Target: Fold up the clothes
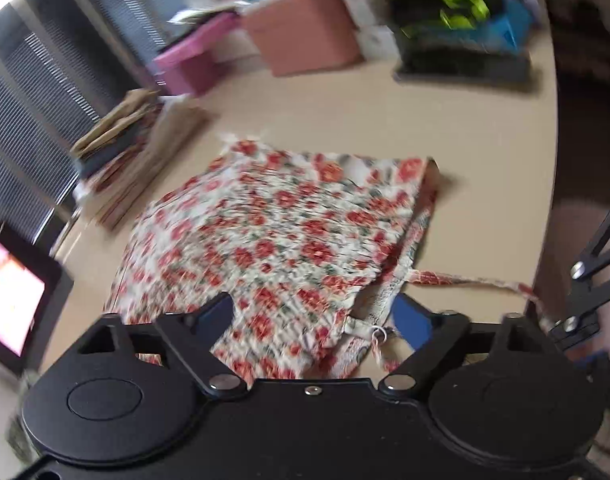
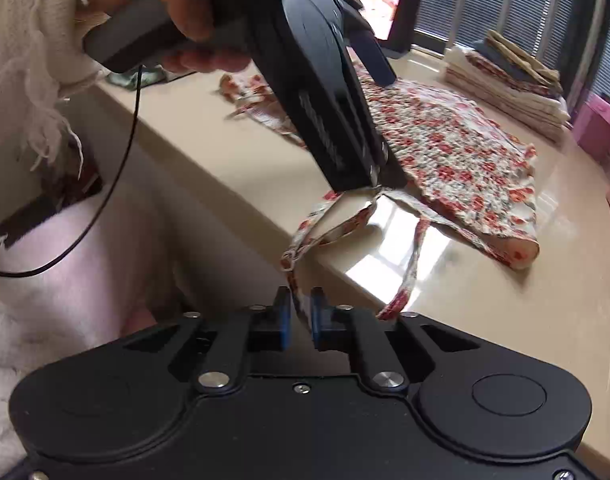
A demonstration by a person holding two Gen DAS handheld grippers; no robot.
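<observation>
Left wrist view: my left gripper (image 1: 313,316) has its jaws wide apart over the near edge of the floral garment (image 1: 273,240), which lies folded on the tabletop (image 1: 485,128). A strap (image 1: 473,282) trails off to the right.

Right wrist view: my right gripper (image 2: 301,312) has its jaws clamped on the strap (image 2: 305,240) past the tabletop (image 2: 505,312) edge; the garment (image 2: 457,156) lies beyond, beside stacked cloths (image 2: 505,80).

The right tongs (image 2: 301,312), at six o'clock, pinch a floral strap (image 2: 295,264) of the floral garment (image 2: 457,156) lying on the beige desk (image 2: 485,300). At eleven o'clock, the left tongs (image 2: 379,188) angle down onto the garment's near edge; folded cloths (image 2: 509,84) sit at two o'clock.
</observation>
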